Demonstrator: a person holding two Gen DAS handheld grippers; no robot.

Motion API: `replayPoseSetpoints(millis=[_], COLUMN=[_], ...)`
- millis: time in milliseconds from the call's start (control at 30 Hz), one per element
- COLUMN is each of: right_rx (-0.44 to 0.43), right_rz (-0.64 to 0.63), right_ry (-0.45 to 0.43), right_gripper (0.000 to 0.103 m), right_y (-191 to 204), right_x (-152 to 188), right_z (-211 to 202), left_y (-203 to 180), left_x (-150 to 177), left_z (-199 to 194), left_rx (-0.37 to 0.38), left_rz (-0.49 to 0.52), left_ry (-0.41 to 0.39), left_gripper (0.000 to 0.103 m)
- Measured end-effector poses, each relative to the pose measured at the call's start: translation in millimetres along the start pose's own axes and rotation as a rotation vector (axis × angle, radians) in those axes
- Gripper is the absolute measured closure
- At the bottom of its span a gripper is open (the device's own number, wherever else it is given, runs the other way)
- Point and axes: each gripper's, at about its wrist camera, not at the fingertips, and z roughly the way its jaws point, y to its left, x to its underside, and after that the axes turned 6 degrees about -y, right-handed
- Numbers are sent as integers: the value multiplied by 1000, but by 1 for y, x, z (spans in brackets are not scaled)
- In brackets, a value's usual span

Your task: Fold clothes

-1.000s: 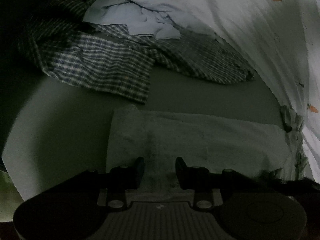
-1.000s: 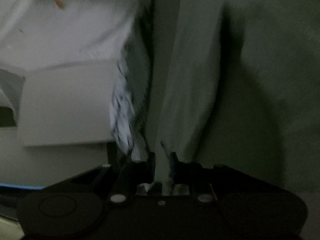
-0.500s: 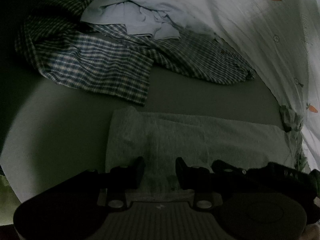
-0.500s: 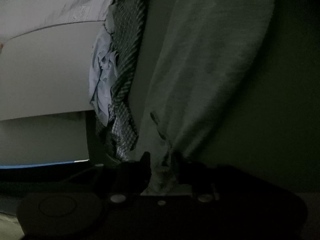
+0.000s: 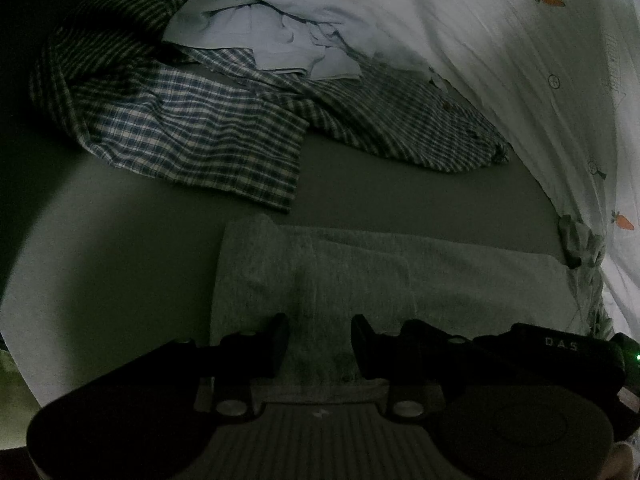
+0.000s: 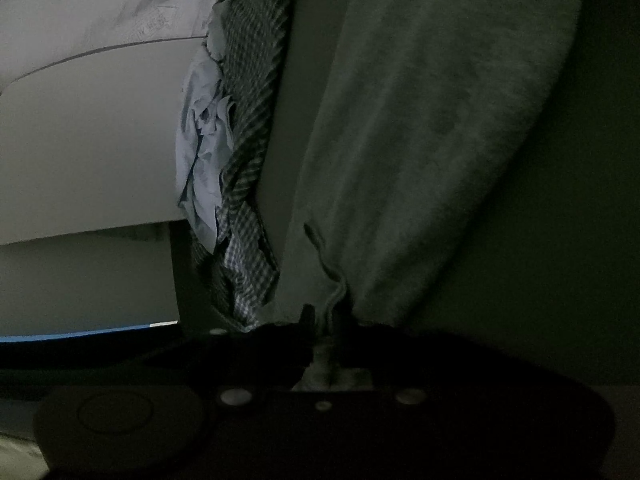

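A grey garment (image 5: 460, 276) lies folded flat on the grey bed sheet (image 5: 120, 260), just ahead of both grippers. My left gripper (image 5: 320, 344) stands over its near edge, jaws partly apart, with a ridge of the grey cloth held between them. My right gripper (image 5: 412, 326) rests right beside it on the right. In the right wrist view the right gripper (image 6: 328, 320) has its jaws closing, and a bunched edge of the grey garment (image 6: 440, 120) is pinched between them.
A blue plaid shirt (image 5: 192, 132) is spread across the far side of the bed, with a crumpled light blue shirt (image 5: 280, 36) on top of it. A white quilt with carrot prints (image 5: 520, 60) rises along the right. A small grey cloth (image 5: 580, 240) lies at its foot.
My right gripper came in from the right and settled beside the left one, keeping the garment's edge in its jaws. The left gripper kept still.
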Motion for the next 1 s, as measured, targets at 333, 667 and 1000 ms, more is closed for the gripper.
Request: replayPoseSetpoints(millis=[333, 667, 1000], right_rx=[-32, -8, 100], right_rz=[-36, -174, -202], right_ry=[-40, -288, -476], right_gripper=[95, 95, 95], right_y=[5, 15, -9], right_x=[-2, -33, -48], right_z=[-22, -111, -235], left_y=[-11, -69, -133], left_x=[-5, 2, 56], left_z=[-14, -33, -37], left_rx=[-4, 37, 94], left_rz=[37, 239, 292], left_ry=[-79, -158, -98], left_gripper=[66, 66, 65])
